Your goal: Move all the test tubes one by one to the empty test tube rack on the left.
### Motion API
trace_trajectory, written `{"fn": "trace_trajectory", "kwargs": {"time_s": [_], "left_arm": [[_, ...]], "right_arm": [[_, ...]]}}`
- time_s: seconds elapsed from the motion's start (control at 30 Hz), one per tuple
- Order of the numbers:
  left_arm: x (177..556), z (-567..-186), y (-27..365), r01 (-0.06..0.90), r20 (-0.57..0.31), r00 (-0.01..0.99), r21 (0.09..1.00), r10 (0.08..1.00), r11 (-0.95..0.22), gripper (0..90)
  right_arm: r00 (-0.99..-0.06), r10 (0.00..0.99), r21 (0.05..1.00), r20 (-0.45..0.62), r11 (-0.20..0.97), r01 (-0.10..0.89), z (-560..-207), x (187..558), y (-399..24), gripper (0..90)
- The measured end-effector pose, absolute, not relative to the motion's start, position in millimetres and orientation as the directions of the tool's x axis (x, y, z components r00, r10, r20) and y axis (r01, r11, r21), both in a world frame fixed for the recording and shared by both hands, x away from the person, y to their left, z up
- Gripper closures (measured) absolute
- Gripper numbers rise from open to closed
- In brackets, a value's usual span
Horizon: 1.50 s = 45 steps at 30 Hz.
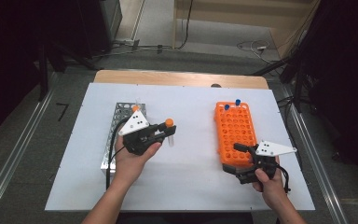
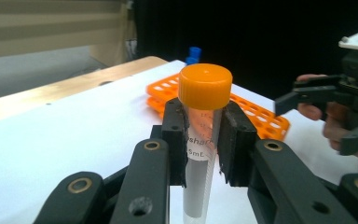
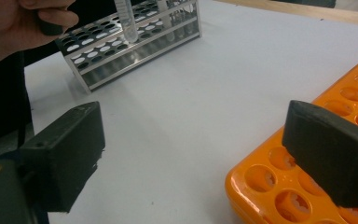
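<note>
Black tongs (image 1: 168,132) carry white three-cornered plates with dark screws and trailing black cables.

The tube (image 2: 200,154) looks like clear, smooth plastic under a matt orange plastic cap (image 2: 205,86). The orange rack (image 3: 307,186) is glossy plastic, the other rack (image 3: 135,46) shiny perforated metal, the table (image 3: 205,93) matt white.

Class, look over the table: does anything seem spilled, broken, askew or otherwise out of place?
Nothing stands out. The orange rack and metal rack lie flat on the white sheet; the capped tube sits upright in the left gripper.
</note>
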<state>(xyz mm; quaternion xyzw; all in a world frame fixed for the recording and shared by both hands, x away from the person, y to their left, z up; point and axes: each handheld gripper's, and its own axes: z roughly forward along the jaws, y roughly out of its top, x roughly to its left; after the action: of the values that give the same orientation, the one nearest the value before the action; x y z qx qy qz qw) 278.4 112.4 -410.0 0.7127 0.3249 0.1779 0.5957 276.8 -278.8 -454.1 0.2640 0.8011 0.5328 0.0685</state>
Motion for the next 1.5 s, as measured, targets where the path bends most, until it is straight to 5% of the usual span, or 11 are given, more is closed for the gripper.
{"fn": "trace_trajectory", "kwargs": {"time_s": [1.13, 1.5], "left_arm": [[300.7, -414.8, 185.7, 0.206, -0.098, 0.491, 0.978, 0.866, -0.006, 74.8], [306.8, -424.0, 182.2, 0.211, -0.061, 0.443, 0.977, 0.894, -0.038, 74.8]], "right_arm": [[-0.792, 0.594, 0.887, 0.143, 0.278, 0.369, -457.5, 283.2, -312.9, 0.0], [-0.784, 0.603, 0.887, 0.146, 0.271, 0.373, -457.9, 283.6, -317.2, 0.0]]}}
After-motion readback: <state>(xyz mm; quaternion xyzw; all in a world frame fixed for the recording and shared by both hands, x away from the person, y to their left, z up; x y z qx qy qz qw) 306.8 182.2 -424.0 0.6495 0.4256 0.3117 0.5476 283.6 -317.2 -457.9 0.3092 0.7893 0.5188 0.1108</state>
